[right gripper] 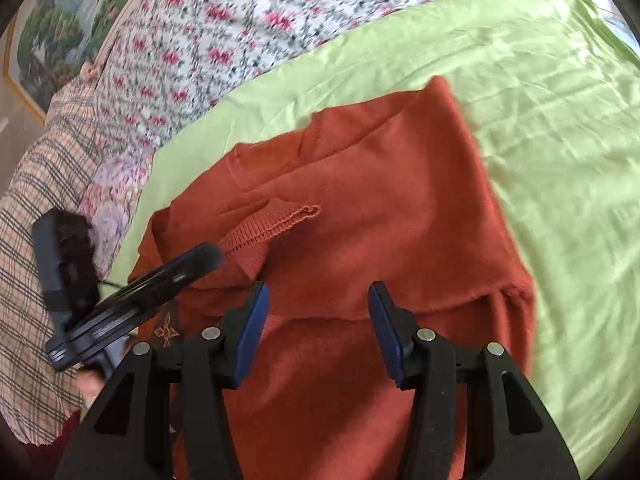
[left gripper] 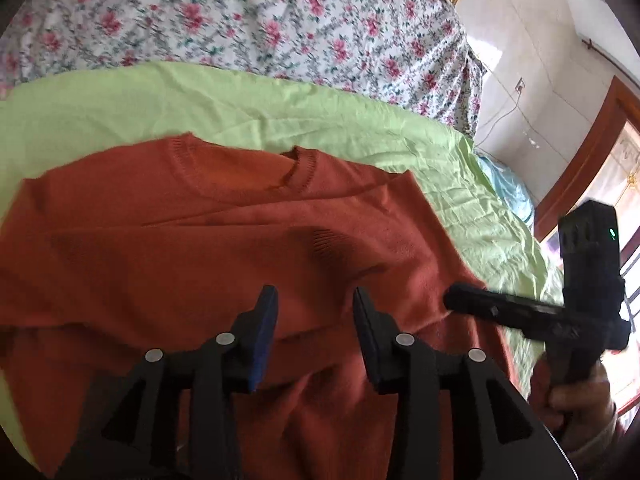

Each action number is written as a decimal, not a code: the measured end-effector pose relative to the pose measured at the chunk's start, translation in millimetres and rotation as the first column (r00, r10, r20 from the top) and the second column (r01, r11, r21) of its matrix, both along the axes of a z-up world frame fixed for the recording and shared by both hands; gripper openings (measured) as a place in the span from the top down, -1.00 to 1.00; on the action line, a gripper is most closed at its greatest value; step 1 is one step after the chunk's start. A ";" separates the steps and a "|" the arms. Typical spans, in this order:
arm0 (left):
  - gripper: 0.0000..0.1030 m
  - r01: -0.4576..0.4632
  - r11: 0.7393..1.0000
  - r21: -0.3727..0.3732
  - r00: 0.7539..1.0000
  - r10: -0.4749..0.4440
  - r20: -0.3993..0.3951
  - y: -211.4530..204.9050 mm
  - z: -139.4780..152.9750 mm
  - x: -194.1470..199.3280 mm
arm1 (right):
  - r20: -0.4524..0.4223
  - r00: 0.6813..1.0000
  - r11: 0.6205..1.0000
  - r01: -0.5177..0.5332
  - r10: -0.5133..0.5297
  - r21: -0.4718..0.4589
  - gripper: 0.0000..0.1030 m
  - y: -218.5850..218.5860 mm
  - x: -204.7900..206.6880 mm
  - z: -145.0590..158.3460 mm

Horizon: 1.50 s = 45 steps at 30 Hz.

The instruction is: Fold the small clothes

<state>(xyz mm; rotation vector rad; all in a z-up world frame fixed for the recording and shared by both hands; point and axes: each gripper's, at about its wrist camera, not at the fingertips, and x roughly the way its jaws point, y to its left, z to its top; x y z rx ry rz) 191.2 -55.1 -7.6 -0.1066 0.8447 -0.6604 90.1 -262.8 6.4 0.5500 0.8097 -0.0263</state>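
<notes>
Across a bed (left gripper: pixel 280 20) with floral bedding, over a pale green sheet (right gripper: pixel 540 120): rust-orange knitted sweater (right gripper: pixel 380 220), partly folded, sleeve cuff (right gripper: pixel 276 224) lying on its chest. Soft, light, limp and stretchy by the look; likely best pinched at a doubled edge or hem. Left gripper (left gripper: pixel 316 300) and right gripper (right gripper: pixel 318 296) both poised above the knit, jaws released, grasping nothing.

The rust-orange sweater (right gripper: pixel 360 220) lies on the green sheet (right gripper: pixel 560 140); above it, the right gripper (right gripper: pixel 318 296) hangs with fingers apart, nothing between them.
</notes>
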 end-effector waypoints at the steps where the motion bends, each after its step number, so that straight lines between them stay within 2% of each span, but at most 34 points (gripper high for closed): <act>1: 0.17 -0.022 1.000 0.014 1.000 0.022 0.009 15.4 1.9 -6.4 | 0.001 1.000 0.999 -0.021 0.021 -0.034 -0.03 4.9 5.1 1.6; 4: 0.12 -0.118 0.992 0.051 0.993 0.118 0.016 64.4 1.0 -19.9 | -0.031 0.994 0.965 -0.110 0.106 -0.237 -0.06 22.4 24.4 7.7; 6: 0.12 -0.206 0.974 0.094 0.979 0.204 0.023 100.2 -4.0 -24.0 | -0.059 0.981 0.904 -0.193 0.184 -0.382 -0.23 33.9 37.3 9.4; 7: 0.12 -0.238 0.964 0.114 0.971 0.237 0.025 113.0 -6.8 -24.2 | -0.071 0.972 0.862 -0.231 0.223 -0.452 -0.29 40.2 41.8 9.5; 8: 0.12 -0.271 0.953 0.132 0.962 0.271 0.021 126.5 -11.0 -22.8 | -0.091 0.959 0.804 -0.275 0.268 -0.527 -0.31 47.4 46.3 8.6; 10: 0.12 -0.338 0.927 0.160 0.939 0.343 -0.004 154.3 -20.8 -16.7 | -0.143 0.935 0.702 -0.339 0.324 -0.627 -0.34 55.7 52.4 4.2; 11: 0.12 -0.362 0.917 0.167 0.929 0.369 -0.012 164.8 -25.1 -13.9 | -0.173 0.922 0.655 -0.370 0.346 -0.659 -0.34 57.9 55.5 1.5; 13: 0.12 -0.399 0.899 0.179 0.912 0.409 -0.021 181.0 -32.5 -6.8 | -0.218 0.883 0.591 -0.444 0.416 -0.674 -0.34 61.2 58.7 -3.1; 17: 0.12 -0.422 0.882 0.208 0.900 0.435 -0.020 186.6 -40.7 10.0 | -0.268 0.841 0.510 -0.506 0.469 -0.695 -0.34 68.1 61.6 -15.5; 20: 0.12 -0.424 0.878 0.224 0.898 0.439 -0.020 181.9 -47.4 19.8 | -0.267 0.837 0.476 -0.502 0.478 -0.722 -0.33 75.7 71.7 -22.5; 21: 0.12 -0.424 0.876 0.229 0.897 0.441 -0.024 177.3 -49.1 23.9 | -0.255 0.837 0.473 -0.496 0.484 -0.728 -0.18 78.4 75.5 -22.6; 22: 0.12 -0.426 0.874 0.233 0.896 0.444 -0.029 175.6 -51.5 27.7 | -0.246 0.838 0.470 -0.489 0.488 -0.735 0.28 79.8 79.4 -23.8; 23: 0.12 -0.428 0.873 0.234 0.894 0.447 -0.030 174.5 -52.1 29.8 | -0.248 0.839 0.470 -0.489 0.484 -0.735 0.54 80.5 83.2 -24.7; 24: 0.12 -0.431 0.872 0.233 0.893 0.449 -0.028 174.1 -51.6 30.7 | -0.256 0.840 0.475 -0.492 0.477 -0.729 0.91 80.2 88.3 -25.4; 26: 0.12 -0.436 0.870 0.229 0.892 0.452 -0.018 172.8 -48.5 33.6 | -0.232 0.840 0.517 -0.494 0.490 -0.699 0.90 78.8 90.0 -19.5; 27: 0.12 -0.439 0.869 0.228 0.891 0.453 -0.013 172.6 -47.4 34.5 | -0.208 0.836 0.562 -0.504 0.507 -0.656 0.90 76.2 88.9 -13.4; 29: 0.12 -0.444 0.867 0.225 0.889 0.457 -0.006 172.2 -45.6 37.3 | -0.129 0.830 0.686 -0.527 0.543 -0.502 0.91 65.1 84.2 7.8; 31: 0.12 -0.447 0.865 0.228 0.889 0.459 -0.001 171.9 -45.0 39.7 | -0.037 0.832 0.783 -0.535 0.553 -0.318 0.91 50.4 77.1 31.6; 33: 0.12 -0.449 0.864 0.229 0.888 0.461 0.003 171.9 -44.5 41.2 | 0.048 0.840 0.836 -0.529 0.540 -0.146 0.91 36.1 68.5 52.8; 35: 0.12 -0.454 0.861 0.227 0.885 0.465 0.007 172.4 -44.0 41.8 | 0.133 0.856 0.860 -0.508 0.500 0.038 0.91 16.9 58.5 72.0; 38: 0.12 -0.467 0.855 0.225 0.879 0.478 0.006 174.6 -44.4 43.3 | 0.166 0.901 0.886 -0.427 0.400 0.184 0.90 -11.8 47.2 80.1; 42: 0.12 -0.484 0.846 0.224 0.869 0.495 0.011 177.2 -44.5 43.0 | 0.047 0.969 0.930 -0.247 0.244 0.270 0.91 -55.3 56.8 49.9; 45: 0.12 -0.500 0.837 0.223 0.858 0.513 0.001 181.0 -47.2 43.8 | -0.050 0.988 0.941 -0.121 0.143 0.316 0.91 -76.4 61.3 12.3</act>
